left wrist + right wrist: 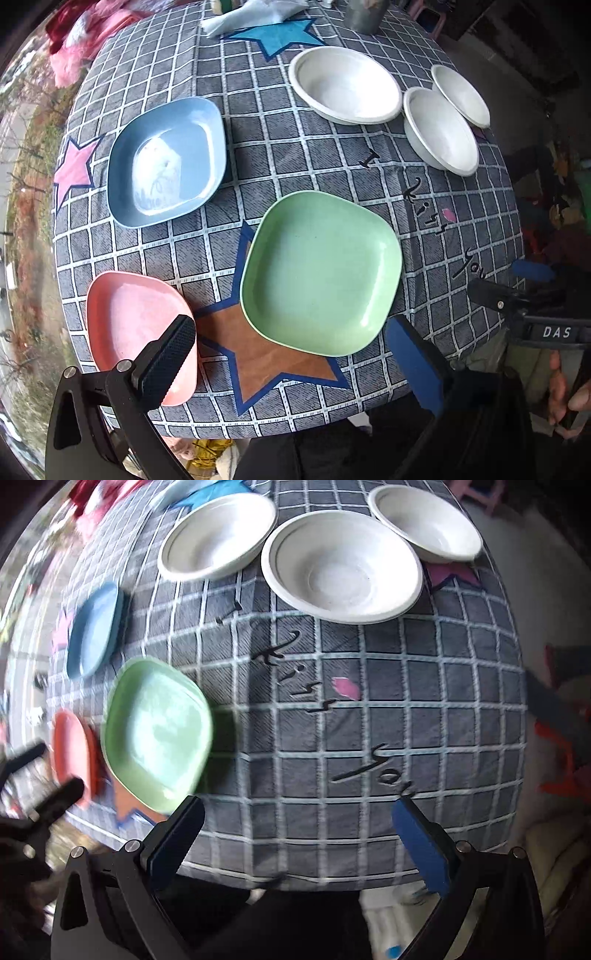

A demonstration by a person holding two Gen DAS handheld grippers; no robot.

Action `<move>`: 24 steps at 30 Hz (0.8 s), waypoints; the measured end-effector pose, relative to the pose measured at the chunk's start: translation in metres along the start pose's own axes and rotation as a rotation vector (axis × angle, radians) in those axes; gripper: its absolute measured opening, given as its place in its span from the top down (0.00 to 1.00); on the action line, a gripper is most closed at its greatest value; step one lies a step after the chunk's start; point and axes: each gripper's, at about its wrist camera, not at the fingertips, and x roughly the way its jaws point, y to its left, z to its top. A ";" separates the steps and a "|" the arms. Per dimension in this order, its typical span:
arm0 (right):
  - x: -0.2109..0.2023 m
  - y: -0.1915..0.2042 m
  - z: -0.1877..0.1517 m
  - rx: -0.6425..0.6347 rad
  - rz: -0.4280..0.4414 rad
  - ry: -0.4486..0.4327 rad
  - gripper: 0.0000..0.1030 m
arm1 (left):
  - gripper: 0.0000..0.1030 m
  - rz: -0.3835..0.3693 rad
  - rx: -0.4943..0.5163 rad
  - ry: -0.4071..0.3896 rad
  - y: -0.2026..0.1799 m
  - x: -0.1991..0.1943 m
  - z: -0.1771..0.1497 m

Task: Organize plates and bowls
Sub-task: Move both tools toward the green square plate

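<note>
Three square plates lie apart on the checked tablecloth: a blue plate (pixel 166 162) (pixel 94 631) at the left, a green plate (pixel 321 273) (pixel 157 734) in the middle, a pink plate (pixel 136 328) (pixel 72 753) at the near left edge. Three white bowls stand at the far right: a big bowl (pixel 345 85) (pixel 218 535), a middle bowl (pixel 439 131) (pixel 341 566) and a far bowl (pixel 460 96) (pixel 426 522). My left gripper (pixel 291 350) is open and empty, above the table's near edge, its left finger over the pink plate. My right gripper (pixel 299 827) (pixel 517 291) is open and empty over the near right tablecloth.
The tablecloth (pixel 288 147) (pixel 388 701) carries star patches and black lettering. A light cloth (pixel 255 14) and a metal cup (pixel 364 14) sit at the table's far side. Pink and red fabric (pixel 77 40) lies beyond the far left edge.
</note>
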 end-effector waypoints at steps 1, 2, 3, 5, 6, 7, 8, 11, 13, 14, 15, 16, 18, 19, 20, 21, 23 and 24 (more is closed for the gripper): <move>0.000 0.001 0.000 0.024 0.017 -0.005 0.01 | 0.00 -0.004 -0.005 0.002 0.002 0.001 0.000; 0.000 0.004 -0.002 0.049 0.036 -0.014 0.01 | 0.00 -0.009 -0.010 0.007 0.006 0.003 -0.001; 0.002 0.007 -0.005 0.063 0.045 -0.022 0.01 | 0.00 -0.012 -0.011 0.013 0.007 0.005 -0.002; 0.007 0.016 -0.012 0.062 0.052 -0.016 0.01 | 0.00 -0.019 0.001 0.035 0.008 0.010 -0.006; 0.011 0.021 -0.015 0.056 0.055 -0.008 0.01 | 0.00 -0.015 0.010 0.044 0.007 0.012 -0.008; 0.013 0.024 -0.018 0.052 0.054 -0.003 0.01 | 0.00 -0.006 0.024 0.056 0.006 0.016 -0.010; 0.017 0.028 -0.022 0.045 0.050 0.004 0.01 | 0.00 0.000 0.038 0.065 0.005 0.018 -0.012; 0.019 0.033 -0.026 0.038 0.029 -0.005 0.01 | 0.00 0.027 0.094 0.030 -0.001 0.014 -0.014; 0.015 0.035 -0.027 0.050 0.022 -0.040 0.01 | 0.00 0.026 0.122 -0.007 -0.004 0.008 -0.014; 0.014 0.035 -0.027 0.061 0.023 -0.057 0.01 | 0.00 0.016 0.130 -0.023 -0.004 0.006 -0.014; 0.013 0.034 -0.027 0.071 0.023 -0.068 0.01 | 0.00 0.001 0.137 -0.041 -0.003 0.003 -0.015; 0.012 0.033 -0.027 0.083 0.020 -0.077 0.01 | 0.00 -0.009 0.141 -0.045 -0.003 0.002 -0.014; 0.010 0.030 -0.025 0.097 0.012 -0.082 0.01 | 0.00 -0.027 0.137 -0.039 0.000 0.003 -0.013; 0.009 0.031 -0.024 0.097 0.001 -0.087 0.01 | 0.00 -0.037 0.132 -0.036 0.002 0.004 -0.013; 0.004 0.032 -0.022 0.090 -0.015 -0.102 0.01 | 0.00 -0.057 0.119 -0.030 0.005 0.005 -0.011; 0.000 0.034 -0.021 0.081 -0.029 -0.124 0.01 | 0.00 -0.077 0.099 -0.023 0.010 0.006 -0.009; -0.021 0.041 -0.019 0.046 -0.056 -0.225 0.01 | 0.00 -0.098 0.057 -0.006 0.017 0.008 -0.006; -0.029 0.043 -0.019 0.035 -0.064 -0.271 0.01 | 0.00 -0.100 0.045 -0.001 0.020 0.009 -0.005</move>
